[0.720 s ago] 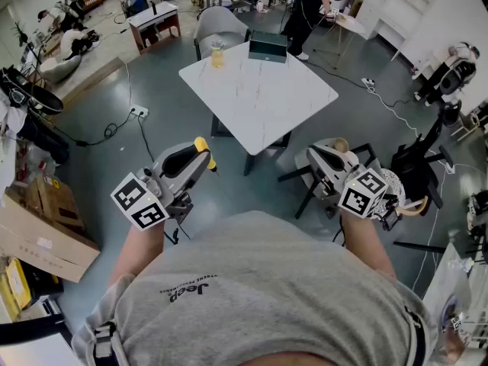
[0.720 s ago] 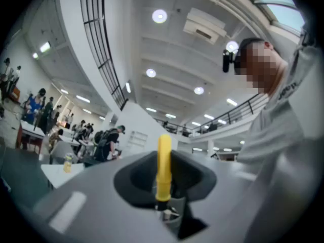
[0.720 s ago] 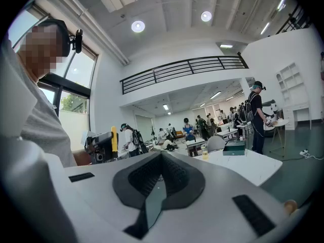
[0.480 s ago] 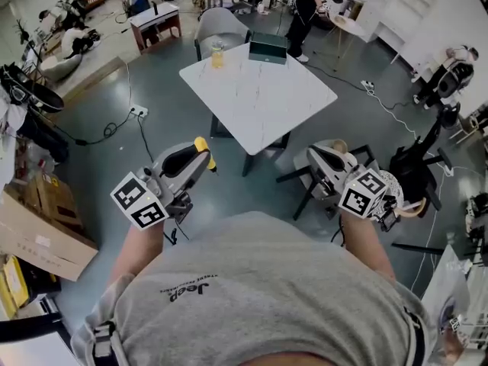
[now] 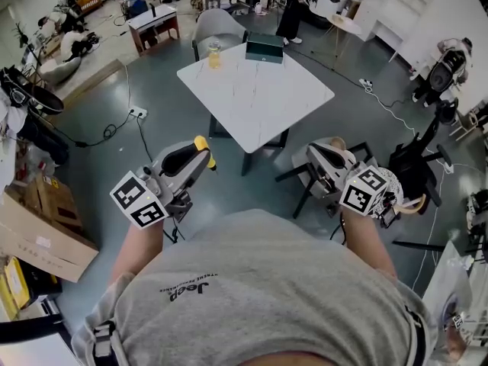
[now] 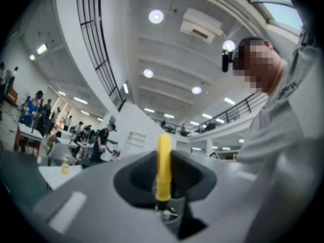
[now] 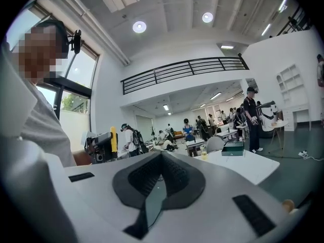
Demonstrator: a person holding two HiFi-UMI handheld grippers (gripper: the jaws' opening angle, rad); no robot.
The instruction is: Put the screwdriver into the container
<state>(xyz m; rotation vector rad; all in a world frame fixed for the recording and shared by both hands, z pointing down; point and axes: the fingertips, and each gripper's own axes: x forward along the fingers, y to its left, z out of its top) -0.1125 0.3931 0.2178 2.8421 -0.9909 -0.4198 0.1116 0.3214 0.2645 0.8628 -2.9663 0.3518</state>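
Head view looks steeply down; gripper views face outward, low. Right gripper view shares its distant bench [image 5: 259, 90] and container [image 5: 265, 48].

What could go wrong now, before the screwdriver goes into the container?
The left tongs hold the screwdriver with its yellow handle sticking out past their tips; it may tilt or slip on the way.
The container stands at the far edge of the table, near a glass of yellow liquid; a long reach could knock it over.
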